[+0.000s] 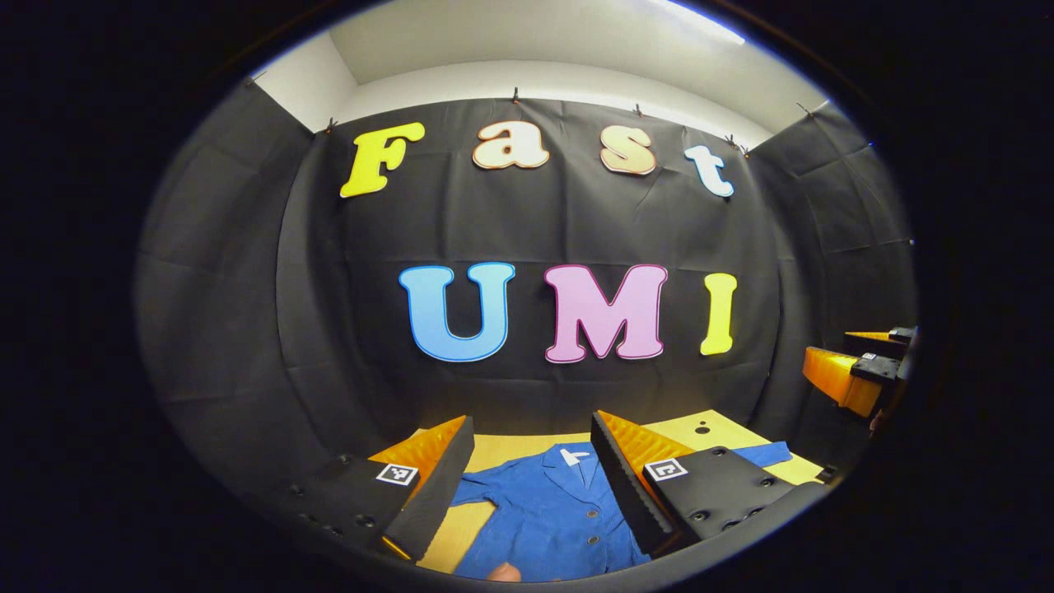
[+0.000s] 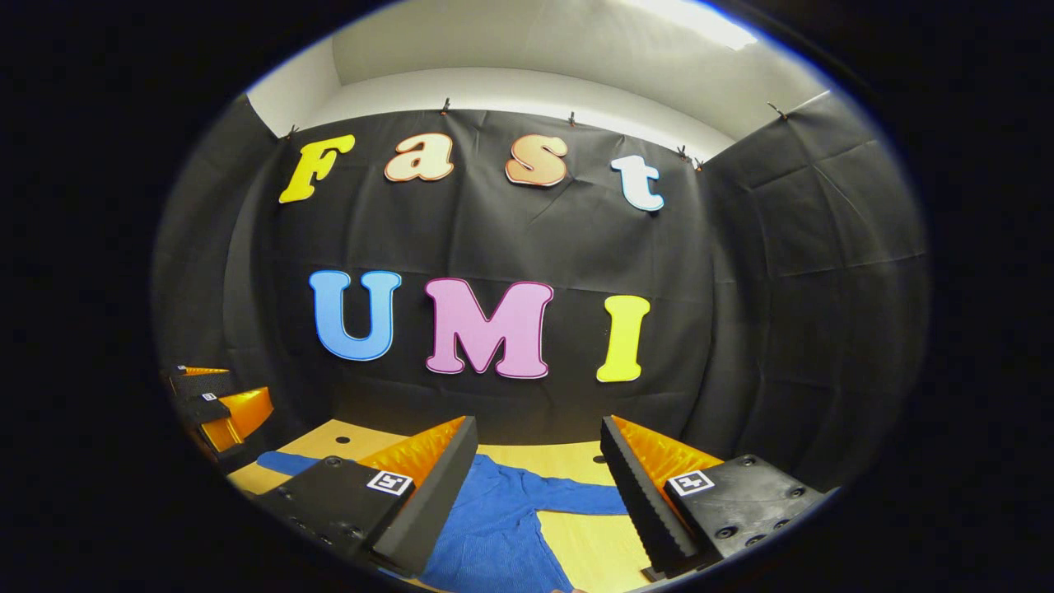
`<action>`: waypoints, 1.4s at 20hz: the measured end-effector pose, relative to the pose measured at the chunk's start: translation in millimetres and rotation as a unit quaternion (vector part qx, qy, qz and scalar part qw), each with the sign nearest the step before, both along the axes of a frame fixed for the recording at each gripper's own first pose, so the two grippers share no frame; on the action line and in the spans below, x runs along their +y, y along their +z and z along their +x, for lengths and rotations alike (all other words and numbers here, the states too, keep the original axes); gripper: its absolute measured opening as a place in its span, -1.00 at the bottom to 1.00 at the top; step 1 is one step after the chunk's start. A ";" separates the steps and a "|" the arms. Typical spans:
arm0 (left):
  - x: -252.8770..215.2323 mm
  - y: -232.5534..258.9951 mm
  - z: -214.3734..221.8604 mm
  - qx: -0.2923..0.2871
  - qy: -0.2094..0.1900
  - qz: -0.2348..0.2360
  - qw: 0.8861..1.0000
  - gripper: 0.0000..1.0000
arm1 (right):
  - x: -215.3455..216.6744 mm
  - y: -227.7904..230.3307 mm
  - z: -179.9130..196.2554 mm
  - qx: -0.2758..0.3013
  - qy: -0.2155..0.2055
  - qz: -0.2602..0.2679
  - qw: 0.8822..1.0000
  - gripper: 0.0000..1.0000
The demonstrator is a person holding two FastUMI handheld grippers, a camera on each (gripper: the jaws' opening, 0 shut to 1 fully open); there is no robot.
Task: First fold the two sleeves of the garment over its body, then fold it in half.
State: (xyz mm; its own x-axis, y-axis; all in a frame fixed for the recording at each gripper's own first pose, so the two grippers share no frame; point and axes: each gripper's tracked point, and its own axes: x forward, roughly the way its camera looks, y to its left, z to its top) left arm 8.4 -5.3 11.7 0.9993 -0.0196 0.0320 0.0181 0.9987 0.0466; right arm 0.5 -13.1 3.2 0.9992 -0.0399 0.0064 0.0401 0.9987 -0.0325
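A blue jacket (image 1: 552,511) lies flat on the wooden desk (image 1: 502,451), front side up, with its buttons and collar showing. One sleeve (image 2: 568,497) is stretched out to the side. The left gripper (image 1: 531,486) is up above the jacket, its jaws spread wide and holding nothing. The right gripper (image 2: 539,494) is also above it, jaws spread, empty. At the bottom edge there may be a fingertip (image 1: 504,571), too blurry to be sure.

Left gripper (image 1: 531,473) held level, jaws spread wide, nothing between them; right gripper (image 2: 539,478) likewise agape, level, just beside it.
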 end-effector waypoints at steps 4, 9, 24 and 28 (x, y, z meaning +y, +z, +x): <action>-2.2 -0.6 0.2 -0.001 -0.005 -0.001 1.000 0.64 | -3.2 -1.0 0.1 0.000 -0.005 -0.007 1.000 0.92; 7.8 -1.4 1.7 0.003 0.005 0.000 1.000 0.65 | 3.4 -3.2 4.4 0.006 -0.001 -0.005 1.000 0.92; 35.4 -15.2 16.6 0.020 0.000 -0.005 1.000 0.64 | -87.8 25.4 102.4 0.100 -0.005 -0.023 0.995 0.92; 30.1 -24.9 28.7 0.034 -0.005 -0.015 0.999 0.65 | -143.1 -28.3 152.6 0.223 -0.007 -0.010 0.975 0.92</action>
State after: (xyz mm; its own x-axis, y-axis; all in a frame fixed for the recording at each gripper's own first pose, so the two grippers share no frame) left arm 37.1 24.8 -13.2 0.9989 -0.0295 -0.0352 0.0300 0.9994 0.0156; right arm 153.0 -156.3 -25.2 0.9023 -0.0569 -0.4273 0.0304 0.9972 -0.0685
